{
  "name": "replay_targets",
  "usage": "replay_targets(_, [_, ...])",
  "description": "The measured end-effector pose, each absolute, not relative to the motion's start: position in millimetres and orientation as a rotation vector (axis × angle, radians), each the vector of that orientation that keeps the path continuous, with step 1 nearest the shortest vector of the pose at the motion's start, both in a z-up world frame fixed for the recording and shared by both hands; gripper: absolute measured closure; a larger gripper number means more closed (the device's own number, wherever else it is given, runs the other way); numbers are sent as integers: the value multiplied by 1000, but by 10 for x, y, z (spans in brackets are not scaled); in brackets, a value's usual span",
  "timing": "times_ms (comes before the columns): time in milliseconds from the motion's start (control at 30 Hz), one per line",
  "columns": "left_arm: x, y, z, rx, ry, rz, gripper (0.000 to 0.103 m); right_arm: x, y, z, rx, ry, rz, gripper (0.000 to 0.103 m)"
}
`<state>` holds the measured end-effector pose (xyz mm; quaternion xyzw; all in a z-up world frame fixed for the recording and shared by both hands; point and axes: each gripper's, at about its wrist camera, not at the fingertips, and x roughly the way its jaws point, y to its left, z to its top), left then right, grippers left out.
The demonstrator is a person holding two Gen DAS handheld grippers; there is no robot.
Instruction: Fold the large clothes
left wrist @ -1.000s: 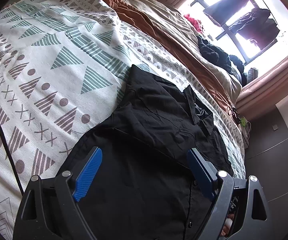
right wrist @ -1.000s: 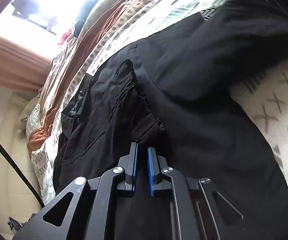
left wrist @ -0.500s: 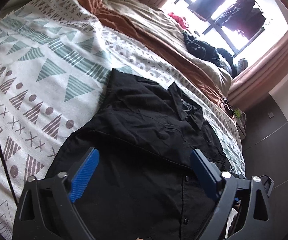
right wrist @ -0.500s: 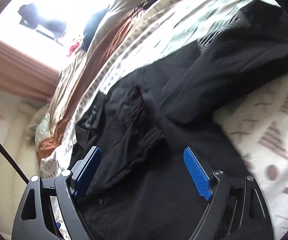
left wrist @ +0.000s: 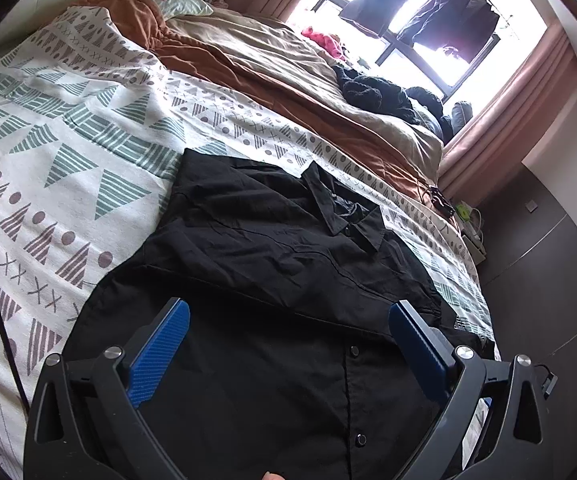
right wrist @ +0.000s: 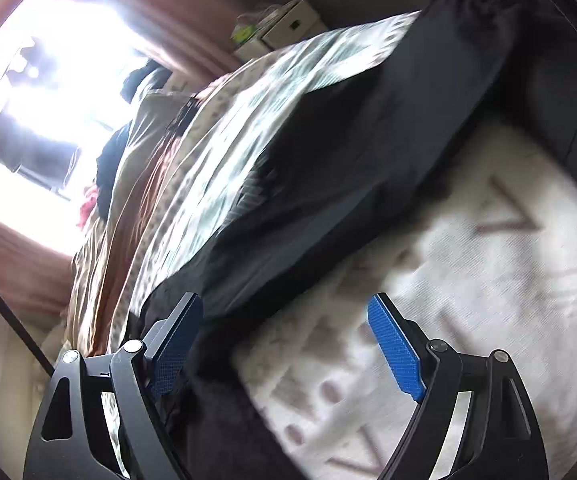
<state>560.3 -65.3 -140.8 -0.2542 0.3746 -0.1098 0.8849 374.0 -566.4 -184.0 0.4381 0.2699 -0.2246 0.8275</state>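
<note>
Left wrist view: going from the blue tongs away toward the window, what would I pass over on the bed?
Tongs → black shirt → patterned white bedspread → rust and tan duvet → dark clothes pile → window.

The black shirt (left wrist: 272,264) is matt woven cloth, lightly creased, with small glossy buttons down its front. The bedspread (left wrist: 68,160) under it looks like soft, slightly nubby cotton with a printed pattern, beside a smoother tan-and-rust quilt (left wrist: 288,76). The left gripper (left wrist: 288,320) and right gripper (right wrist: 284,320) are matt black plastic with shiny metal screw heads; their blue pads (left wrist: 160,352) are finely ribbed.
</note>
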Motion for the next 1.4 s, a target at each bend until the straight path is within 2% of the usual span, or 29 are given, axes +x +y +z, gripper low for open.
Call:
replay_targets(200, [5597, -723, -1450, -496, 782, -209, 1, 3570, -5842, -1817, 926, 556, -519, 20])
replay_targets(433, [5622, -914, -1519, -433, 802, -177, 1, 3540, -5958, -1858, 961, 542, -556, 37])
replay_targets(633, [5656, -1016, -1635, -415, 851, -180, 1, 3487, -6102, -1959, 1001, 510, -558, 67])
replay_targets(700, [5643, -1041, -1626, -396, 848, -181, 1, 3482, -6130, -1968, 994, 495, -551, 99])
replay_targets(833, [5650, -1030, -1633, -399, 854, -178, 1, 3413, -6033, -1855, 963, 453, -523, 103])
replay_targets(1200, [5603, -901, -1538, -457, 845, -215, 1, 3304, -5119, -817, 753, 283, -326, 103])
replay_targets(1400, [5579, -824, -1461, -502, 831, -254, 1, 3324, -4504, -493, 703, 252, -215, 103])
